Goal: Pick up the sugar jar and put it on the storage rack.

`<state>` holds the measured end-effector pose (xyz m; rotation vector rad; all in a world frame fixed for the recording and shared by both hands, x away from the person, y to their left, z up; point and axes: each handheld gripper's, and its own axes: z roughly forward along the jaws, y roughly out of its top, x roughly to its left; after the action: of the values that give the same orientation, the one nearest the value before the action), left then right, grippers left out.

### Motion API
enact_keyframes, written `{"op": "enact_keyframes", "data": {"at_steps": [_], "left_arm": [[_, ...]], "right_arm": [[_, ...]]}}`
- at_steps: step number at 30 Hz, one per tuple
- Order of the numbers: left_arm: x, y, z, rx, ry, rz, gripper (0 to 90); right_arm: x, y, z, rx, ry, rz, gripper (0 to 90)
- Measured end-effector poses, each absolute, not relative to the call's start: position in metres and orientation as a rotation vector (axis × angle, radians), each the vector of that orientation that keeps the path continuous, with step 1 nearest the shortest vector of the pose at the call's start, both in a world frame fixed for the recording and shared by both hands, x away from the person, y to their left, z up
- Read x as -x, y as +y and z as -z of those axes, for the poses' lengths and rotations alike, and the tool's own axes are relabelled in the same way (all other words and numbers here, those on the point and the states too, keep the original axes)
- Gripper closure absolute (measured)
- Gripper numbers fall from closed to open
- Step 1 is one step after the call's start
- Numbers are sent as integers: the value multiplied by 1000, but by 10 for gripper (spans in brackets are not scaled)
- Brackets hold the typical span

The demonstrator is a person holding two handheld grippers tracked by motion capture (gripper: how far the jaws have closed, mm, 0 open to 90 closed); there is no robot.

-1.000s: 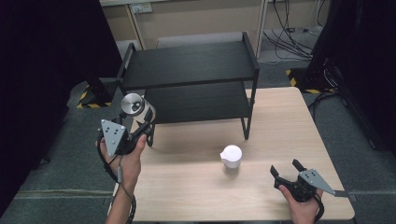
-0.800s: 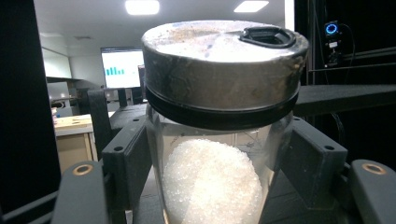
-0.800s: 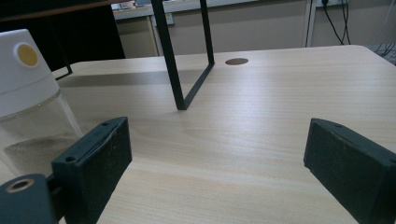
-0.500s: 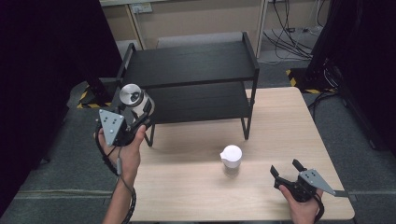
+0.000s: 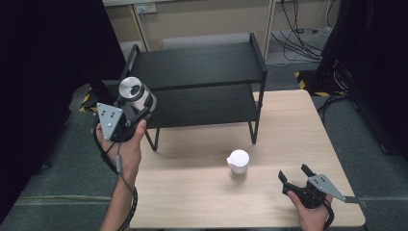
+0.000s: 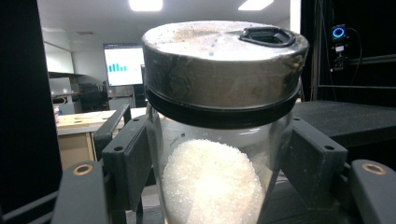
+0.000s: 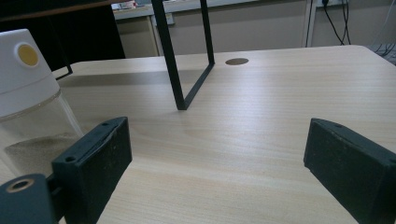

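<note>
- The counter (image 5: pixel 288 125) is pale wood with a light grain and a small round cable hole in it, seen in the right gripper view.
- A black two-tier metal rack (image 5: pixel 197 65) stands on the counter's far left part, both shelves bare.
- The left tongs (image 5: pixel 137 108) are clamped on a glass jar (image 5: pixel 134 95) with a metal lid, held up in the air at the rack's left end, level with the shelves; white grains fill its lower part (image 6: pixel 212 182).
- A clear shaker with a white cap (image 5: pixel 238 164) stands on the counter in front of the rack, some pale powder inside.
- The right tongs (image 5: pixel 294 174) rest low at the counter's near right, jaws wide apart, holding nothing, near the shaker.
- Grey carpet lies around the counter, cables trail at the back wall, and black curtains hang on both sides.
- Beyond the jar, a lit screen (image 6: pixel 123 64) and ceiling lights show.
</note>
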<state>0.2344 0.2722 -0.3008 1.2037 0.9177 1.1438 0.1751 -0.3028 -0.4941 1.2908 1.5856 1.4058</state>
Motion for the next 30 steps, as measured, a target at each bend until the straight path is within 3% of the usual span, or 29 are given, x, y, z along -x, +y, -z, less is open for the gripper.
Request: {"op": "enact_keyframes", "data": {"at_steps": [30], "left_arm": [[-264,272,258,-1250,955,-1106,306]], "right_arm": [[-175,-303,494,-1291,1585,-1408,80]]}}
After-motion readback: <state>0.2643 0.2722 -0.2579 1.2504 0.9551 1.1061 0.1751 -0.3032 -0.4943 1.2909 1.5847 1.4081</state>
